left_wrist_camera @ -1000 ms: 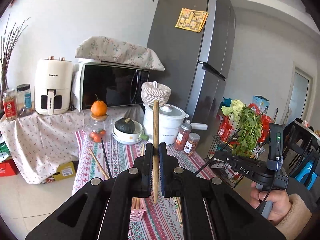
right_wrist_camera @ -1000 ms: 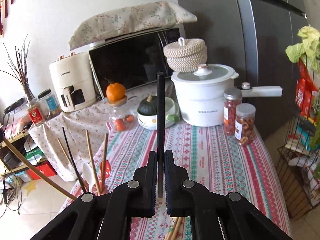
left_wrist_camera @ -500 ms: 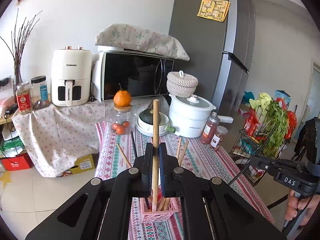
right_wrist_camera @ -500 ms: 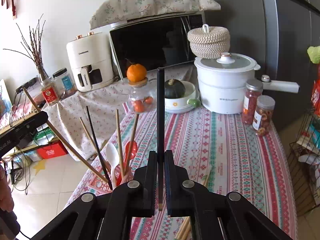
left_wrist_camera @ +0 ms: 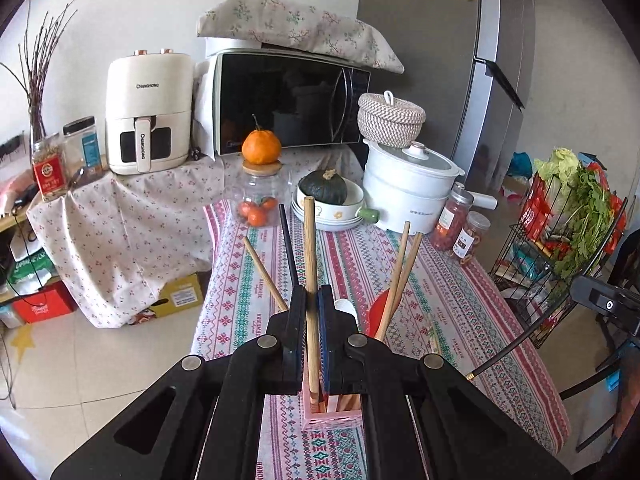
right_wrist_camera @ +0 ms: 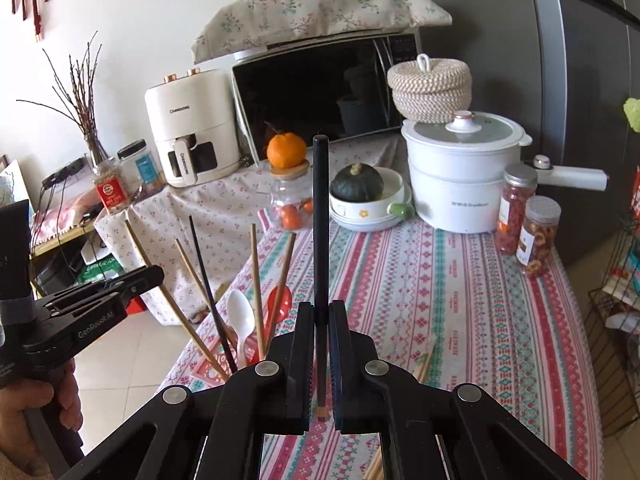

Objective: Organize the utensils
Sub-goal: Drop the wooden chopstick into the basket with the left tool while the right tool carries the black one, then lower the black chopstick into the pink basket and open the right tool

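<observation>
Wooden chopstick (left_wrist_camera: 310, 280) upright, lower tip inside pink holder (left_wrist_camera: 332, 414) — left gripper (left_wrist_camera: 312, 340) clenched on it. Right gripper (right_wrist_camera: 320, 344) clamps black chopstick (right_wrist_camera: 320, 240) over striped tablecloth (right_wrist_camera: 440, 300), beside holder. Risk: letting go with stick tilted — knocks against other chopsticks (left_wrist_camera: 400, 276), white spoon (right_wrist_camera: 240, 320), tips light holder.

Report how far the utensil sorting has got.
Done: several chopsticks and two spoons stand in the pink holder. In hand: the left tool lowers a wooden chopstick into it; the right tool grips a black chopstick. Left: loose chopsticks on the tablecloth.
</observation>
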The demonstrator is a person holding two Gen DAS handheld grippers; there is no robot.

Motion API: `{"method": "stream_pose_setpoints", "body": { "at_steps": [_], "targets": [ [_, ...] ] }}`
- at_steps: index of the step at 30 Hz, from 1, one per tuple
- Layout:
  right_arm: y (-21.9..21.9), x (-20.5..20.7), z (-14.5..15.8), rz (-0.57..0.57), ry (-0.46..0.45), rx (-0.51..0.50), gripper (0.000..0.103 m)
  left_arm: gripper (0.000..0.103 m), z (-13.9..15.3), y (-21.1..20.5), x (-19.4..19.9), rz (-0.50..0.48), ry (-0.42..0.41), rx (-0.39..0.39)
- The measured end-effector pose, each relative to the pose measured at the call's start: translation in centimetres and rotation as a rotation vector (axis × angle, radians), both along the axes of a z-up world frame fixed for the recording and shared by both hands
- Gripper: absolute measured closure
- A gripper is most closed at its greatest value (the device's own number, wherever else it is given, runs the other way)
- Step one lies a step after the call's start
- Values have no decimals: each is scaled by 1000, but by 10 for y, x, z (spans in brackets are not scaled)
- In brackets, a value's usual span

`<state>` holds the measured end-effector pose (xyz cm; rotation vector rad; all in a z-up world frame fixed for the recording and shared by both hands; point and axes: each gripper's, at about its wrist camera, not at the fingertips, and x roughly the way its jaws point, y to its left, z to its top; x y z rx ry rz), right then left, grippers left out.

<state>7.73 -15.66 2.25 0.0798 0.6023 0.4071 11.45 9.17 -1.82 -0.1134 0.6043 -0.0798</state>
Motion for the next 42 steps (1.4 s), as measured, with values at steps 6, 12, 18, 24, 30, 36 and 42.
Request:
{"method": "stream_pose_setpoints", "body": {
  "at_steps": [6,12,18,24,30,36,42],
  "targets": [
    [5,-2,4,17,-9,17,98,96,-4,-2,4,-8,10,-8],
    [13,-6,14,41,-38,49,98,48,-3,6,2,3,29,-66],
    [26,-7,22,71,-69,90,98,40,-5,17,-6,14,70,-61],
    [39,1,23,83,-73,118,98,21,-17,27,-13,1,148,-55],
    [56,17,9,90,-25,92,98,18,-34,31,-17,-12,227,-48],
    [69,34,-14,89,43,54,98,18,-38,36,-16,-11,248,-56],
    [78,45,-33,87,97,15,98,18,-36,36,-16,-20,243,-60]
  ]
}}
